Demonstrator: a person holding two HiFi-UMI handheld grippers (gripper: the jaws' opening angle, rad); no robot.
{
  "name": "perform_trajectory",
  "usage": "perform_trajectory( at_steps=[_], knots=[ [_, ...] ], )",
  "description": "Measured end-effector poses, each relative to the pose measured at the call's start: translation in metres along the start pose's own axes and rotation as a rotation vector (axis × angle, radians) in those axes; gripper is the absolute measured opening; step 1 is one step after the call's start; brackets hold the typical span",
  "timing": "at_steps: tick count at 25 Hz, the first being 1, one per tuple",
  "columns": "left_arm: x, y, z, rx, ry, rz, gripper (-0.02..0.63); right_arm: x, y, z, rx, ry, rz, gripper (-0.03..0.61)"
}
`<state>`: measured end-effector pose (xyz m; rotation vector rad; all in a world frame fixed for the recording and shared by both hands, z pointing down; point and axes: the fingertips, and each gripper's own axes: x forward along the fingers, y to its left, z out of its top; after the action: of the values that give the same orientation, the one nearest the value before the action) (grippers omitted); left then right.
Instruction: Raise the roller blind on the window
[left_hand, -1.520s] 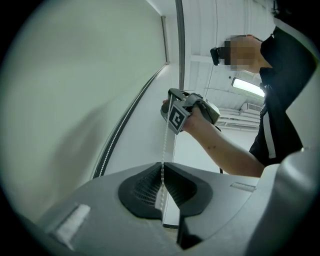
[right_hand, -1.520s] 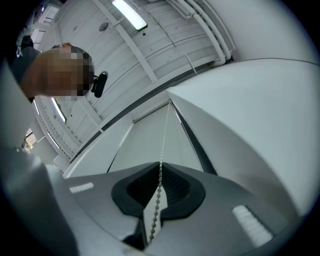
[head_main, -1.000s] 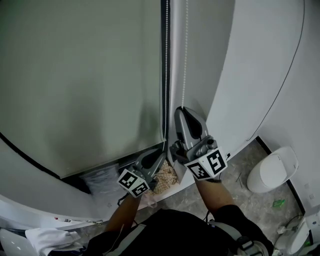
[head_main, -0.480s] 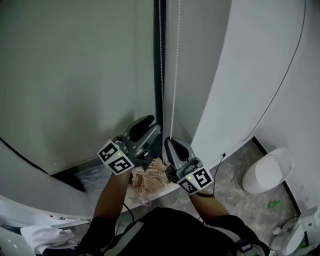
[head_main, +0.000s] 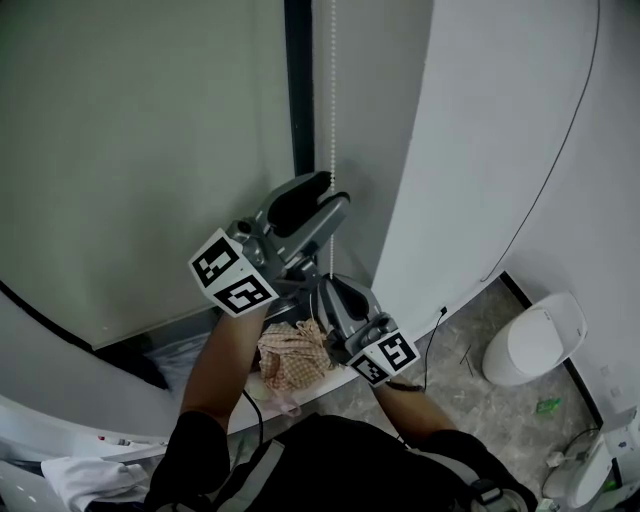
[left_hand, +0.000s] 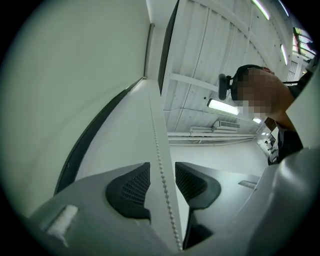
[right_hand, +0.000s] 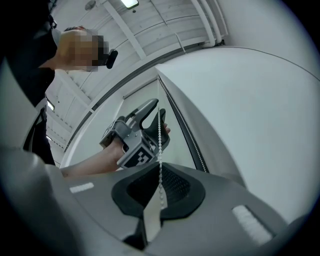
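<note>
Head view: the pale grey-green fabric roller blind (head_main: 150, 150) covered nearly the whole pane. My right gripper (head_main: 322, 288) held the white beaded pull chain (head_main: 332, 110) low, and my left gripper (head_main: 332, 200) sat higher on the same chain.
Left gripper view: jaws wide apart, chain between the pads, not gripped. My call was to close square on the beads before the right released, then pull straight along the chain.
Right gripper view: jaws pinched shut on the chain.
Versus a second earlier: the left had been below the right and had climbed past it, its jaws just opening. The right had dropped.
</note>
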<state>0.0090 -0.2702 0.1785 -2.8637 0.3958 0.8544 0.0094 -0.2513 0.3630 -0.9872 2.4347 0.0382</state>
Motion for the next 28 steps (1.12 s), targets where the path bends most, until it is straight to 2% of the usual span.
perform_trajectory(
  at_steps=[4,6,8,12,15,18,21,22,23,24,25,28],
  knots=[
    [0.003,0.006,0.001,-0.005,-0.037,0.019,0.141,0.002,0.000,-0.004,-0.001,0.008,0.013,0.015],
    [0.001,0.007,0.001,0.021,-0.040,0.027,0.070,0.003,-0.001,-0.005,-0.005,0.010,0.015,0.015],
    [-0.003,0.007,0.002,0.034,-0.037,0.015,0.029,0.004,-0.001,-0.006,-0.005,0.011,0.017,0.015],
    [-0.018,0.010,-0.001,0.015,-0.026,-0.002,0.014,0.004,0.002,-0.020,-0.003,0.037,0.018,0.015],
    [-0.034,0.017,-0.021,-0.059,-0.032,0.006,0.012,-0.005,-0.006,-0.042,0.023,0.092,-0.002,0.015],
    [-0.059,0.022,-0.055,-0.159,-0.036,0.029,0.012,-0.023,-0.012,-0.081,0.060,0.184,-0.030,0.015],
    [-0.096,0.025,-0.067,-0.227,-0.108,0.069,0.012,-0.034,-0.002,-0.111,0.076,0.263,-0.026,0.020],
    [-0.103,0.026,-0.064,-0.243,-0.144,0.075,0.012,-0.034,0.001,-0.111,0.069,0.271,-0.013,0.023],
    [-0.108,0.026,-0.061,-0.250,-0.171,0.076,0.012,-0.033,0.004,-0.105,0.064,0.267,0.005,0.055],
    [-0.109,0.025,-0.058,-0.252,-0.186,0.071,0.012,-0.031,0.005,-0.095,0.065,0.253,0.025,0.125],
    [-0.110,0.022,-0.056,-0.249,-0.195,0.061,0.012,-0.029,0.005,-0.081,0.072,0.227,0.042,0.159],
    [-0.110,0.020,-0.054,-0.221,-0.204,0.055,0.012,-0.012,0.006,-0.022,0.059,0.110,0.092,0.184]
  ],
)
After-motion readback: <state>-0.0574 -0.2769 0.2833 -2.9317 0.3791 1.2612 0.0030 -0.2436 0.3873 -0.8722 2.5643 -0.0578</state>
